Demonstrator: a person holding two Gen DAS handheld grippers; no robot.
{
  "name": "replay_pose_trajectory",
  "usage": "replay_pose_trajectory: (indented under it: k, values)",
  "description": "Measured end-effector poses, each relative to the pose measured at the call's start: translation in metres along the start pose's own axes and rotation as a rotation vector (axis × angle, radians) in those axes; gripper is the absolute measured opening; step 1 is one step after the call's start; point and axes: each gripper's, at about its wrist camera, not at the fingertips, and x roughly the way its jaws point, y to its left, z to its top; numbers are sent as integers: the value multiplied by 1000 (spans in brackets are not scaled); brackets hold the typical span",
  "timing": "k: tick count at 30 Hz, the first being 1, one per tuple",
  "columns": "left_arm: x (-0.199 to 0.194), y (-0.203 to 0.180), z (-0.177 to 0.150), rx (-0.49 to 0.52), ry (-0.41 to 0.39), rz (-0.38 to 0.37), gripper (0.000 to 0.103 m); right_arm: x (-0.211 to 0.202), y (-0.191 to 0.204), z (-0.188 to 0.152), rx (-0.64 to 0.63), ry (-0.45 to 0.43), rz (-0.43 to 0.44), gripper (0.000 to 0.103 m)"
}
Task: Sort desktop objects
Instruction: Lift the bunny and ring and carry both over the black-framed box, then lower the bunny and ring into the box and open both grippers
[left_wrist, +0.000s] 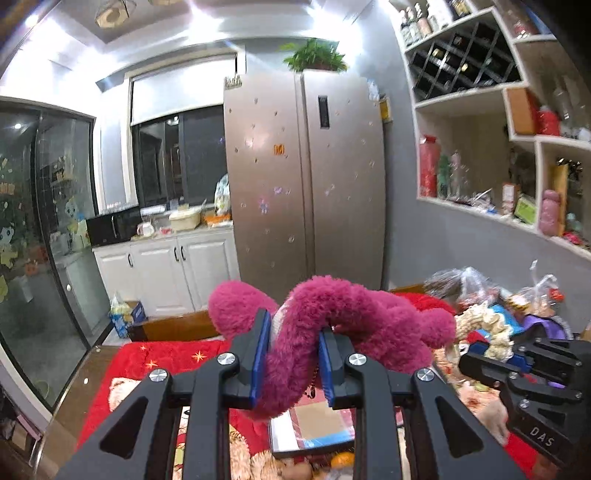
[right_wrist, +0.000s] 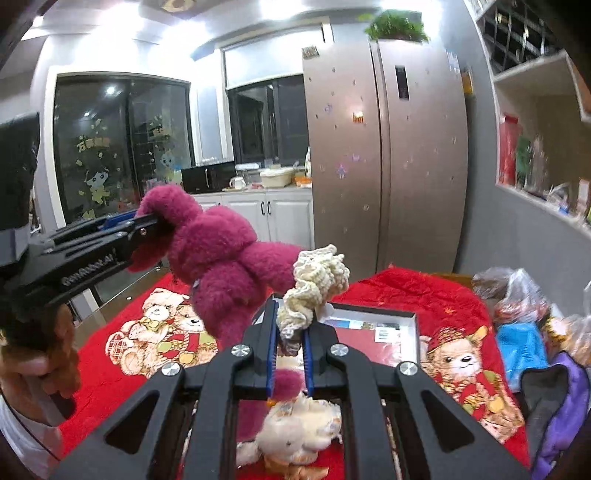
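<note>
"DAS" on right gripper; left lettering prob. "GUHAUHAI".

Both tongs are matte black plastic frames with triangular cut-outs, round silver screws at the joints and blue pads lining the fingers: left tongs, right tongs. White lettering marks their sides.

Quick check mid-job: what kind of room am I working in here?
Most likely a home kitchen-dining area: a double-door fridge, white counter cabinets and a wall wine rack.
</note>
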Motion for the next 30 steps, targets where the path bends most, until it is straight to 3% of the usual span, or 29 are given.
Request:
replay_pose_trajectory:
  k: [7, 13, 22, 30]
  values:
    - [83, 1, -26, -59, 138, -17, 24, 97, -43, -20, 38, 140, -12, 12]
    - [120, -4, -58, -76, 234, -58, 25, 163, -66, -60, 63, 266, -31, 12]
    - [162, -1, -98, -68, 379, -58, 25, 200, -79, -91, 66, 355, -57, 12]
    - [165, 5, -105, -54, 389, -59, 28, 202, -91, -98, 106, 361, -60, 12]
